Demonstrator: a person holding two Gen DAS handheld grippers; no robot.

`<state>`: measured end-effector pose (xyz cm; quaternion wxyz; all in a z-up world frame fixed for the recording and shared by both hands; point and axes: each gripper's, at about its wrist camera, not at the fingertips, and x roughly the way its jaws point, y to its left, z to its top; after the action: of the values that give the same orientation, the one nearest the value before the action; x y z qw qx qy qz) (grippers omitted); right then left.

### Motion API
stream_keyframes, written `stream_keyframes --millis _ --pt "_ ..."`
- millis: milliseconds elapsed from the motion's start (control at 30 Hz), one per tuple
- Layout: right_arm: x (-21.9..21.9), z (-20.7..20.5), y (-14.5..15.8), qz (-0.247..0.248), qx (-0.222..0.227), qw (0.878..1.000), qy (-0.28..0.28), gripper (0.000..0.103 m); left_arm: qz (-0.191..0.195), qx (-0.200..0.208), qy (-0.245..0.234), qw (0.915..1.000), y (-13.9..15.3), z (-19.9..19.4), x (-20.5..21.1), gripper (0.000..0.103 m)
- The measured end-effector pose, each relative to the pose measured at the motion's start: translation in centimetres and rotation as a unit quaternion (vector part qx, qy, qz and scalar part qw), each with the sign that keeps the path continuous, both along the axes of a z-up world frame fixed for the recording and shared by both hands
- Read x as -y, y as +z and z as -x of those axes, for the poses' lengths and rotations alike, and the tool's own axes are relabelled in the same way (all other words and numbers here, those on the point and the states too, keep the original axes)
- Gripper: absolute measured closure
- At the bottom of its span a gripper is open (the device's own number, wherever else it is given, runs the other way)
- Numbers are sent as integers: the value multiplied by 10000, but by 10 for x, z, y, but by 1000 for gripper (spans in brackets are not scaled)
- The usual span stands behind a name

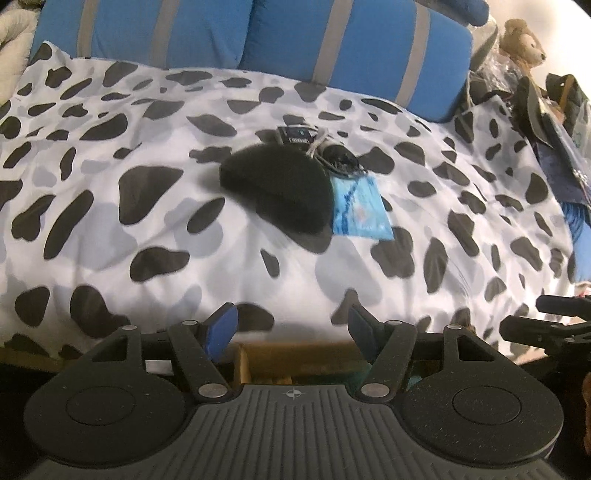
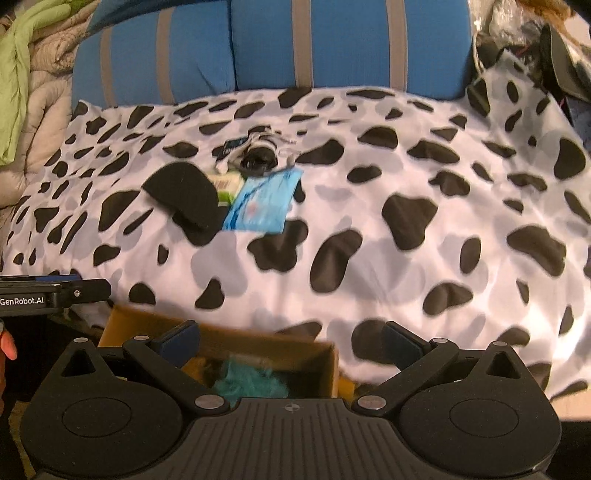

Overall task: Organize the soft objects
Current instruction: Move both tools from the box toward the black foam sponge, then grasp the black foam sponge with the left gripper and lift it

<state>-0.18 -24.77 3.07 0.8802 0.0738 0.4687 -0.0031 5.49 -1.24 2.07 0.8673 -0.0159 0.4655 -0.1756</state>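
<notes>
A black foam pad (image 1: 277, 190) lies on the cow-print bedspread (image 1: 147, 221), also seen in the right wrist view (image 2: 184, 194). Beside it lie a light blue packet (image 1: 360, 206) (image 2: 260, 201), a dark bundle with string (image 1: 332, 151) (image 2: 260, 157) and a small green-white box (image 2: 227, 186). A cardboard box (image 2: 221, 339) holding a teal fluffy thing (image 2: 251, 382) stands below the bed edge. My left gripper (image 1: 291, 328) is open and empty, short of the pile. My right gripper (image 2: 291, 341) is open and empty above the box.
Blue cushions with grey stripes (image 1: 258, 33) stand at the back of the bed. A brown teddy bear (image 1: 522, 42) and cluttered bags sit at the far right. Beige quilt and green cloth (image 2: 22, 74) lie at the left. The right gripper's body shows at the left wrist view's right edge (image 1: 554, 325).
</notes>
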Motion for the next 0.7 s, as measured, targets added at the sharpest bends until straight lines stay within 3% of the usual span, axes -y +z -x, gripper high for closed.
stream_keyframes --millis 533,700 --pt "24 -53 -15 414 79 9991 41 0 411 -106 515 9978 -10 -65 8 38" --pt "32 -68 -17 407 112 9991 -6 0 388 -43 620 9973 -13 -82 16 28"
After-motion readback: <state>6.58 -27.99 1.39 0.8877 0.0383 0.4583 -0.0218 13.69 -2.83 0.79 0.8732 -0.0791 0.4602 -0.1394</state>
